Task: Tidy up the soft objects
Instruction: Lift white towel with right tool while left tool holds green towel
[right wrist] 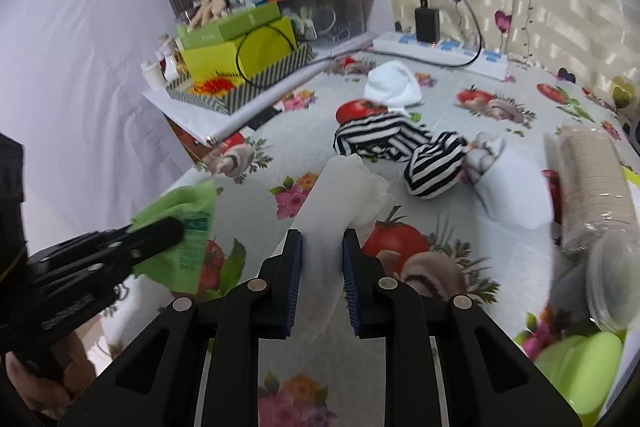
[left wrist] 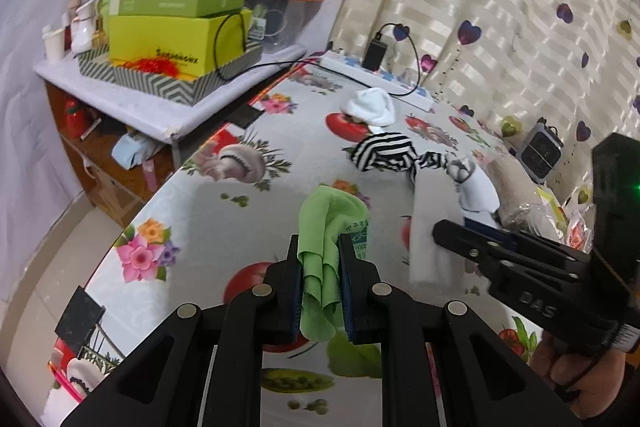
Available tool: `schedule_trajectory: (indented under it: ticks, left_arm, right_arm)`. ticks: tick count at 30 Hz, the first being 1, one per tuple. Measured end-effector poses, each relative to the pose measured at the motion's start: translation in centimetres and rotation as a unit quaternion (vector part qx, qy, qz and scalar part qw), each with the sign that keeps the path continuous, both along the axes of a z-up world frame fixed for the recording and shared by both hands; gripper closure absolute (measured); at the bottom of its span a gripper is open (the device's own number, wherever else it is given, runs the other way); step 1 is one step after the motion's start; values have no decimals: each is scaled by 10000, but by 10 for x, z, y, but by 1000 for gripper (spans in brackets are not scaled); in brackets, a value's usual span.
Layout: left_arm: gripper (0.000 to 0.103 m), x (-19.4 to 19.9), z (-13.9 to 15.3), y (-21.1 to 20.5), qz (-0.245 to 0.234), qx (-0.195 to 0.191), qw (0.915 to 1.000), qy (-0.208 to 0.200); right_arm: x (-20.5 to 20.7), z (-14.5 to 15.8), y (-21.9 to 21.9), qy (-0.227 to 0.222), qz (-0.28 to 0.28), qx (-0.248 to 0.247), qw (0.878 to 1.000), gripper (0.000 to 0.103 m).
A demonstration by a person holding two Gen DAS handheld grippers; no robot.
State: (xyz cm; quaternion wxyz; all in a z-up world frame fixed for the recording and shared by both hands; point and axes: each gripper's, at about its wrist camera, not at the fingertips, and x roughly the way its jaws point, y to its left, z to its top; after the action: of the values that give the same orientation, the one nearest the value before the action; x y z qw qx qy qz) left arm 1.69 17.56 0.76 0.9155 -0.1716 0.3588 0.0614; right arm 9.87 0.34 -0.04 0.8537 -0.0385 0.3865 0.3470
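Your left gripper (left wrist: 320, 251): jaws pinching green cloth (left wrist: 326, 223), lifted above counter (left wrist: 224, 219). Your right gripper (right wrist: 322, 247): jaws pressed on white cloth (right wrist: 340, 195). Striped socks (right wrist: 384, 141) and white sock (right wrist: 394, 85) lie beyond, on counter.

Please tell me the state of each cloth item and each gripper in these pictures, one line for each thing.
left gripper: shut on the green cloth.
green cloth: held, bunched, lifted off the table.
right gripper: shut on the white cloth.
white cloth: held, bunched between the pads.
striped garment: crumpled, lying on the table.
white sock: crumpled, lying near the power strip.
charger: plugged into the power strip.
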Motion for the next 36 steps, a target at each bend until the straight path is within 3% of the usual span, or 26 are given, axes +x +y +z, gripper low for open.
schedule_trajectory:
  ticks: [11, 36]
  left_arm:
    - [89, 6, 21, -35, -279, 304, 9990, -161]
    - [89, 25, 45, -112, -888, 709, 9932, -257]
  right_arm:
    - [-20, 30, -40, -263, -110, 446, 9986, 82]
    - [-37, 65, -137, -641, -721, 1084, 9894, 82]
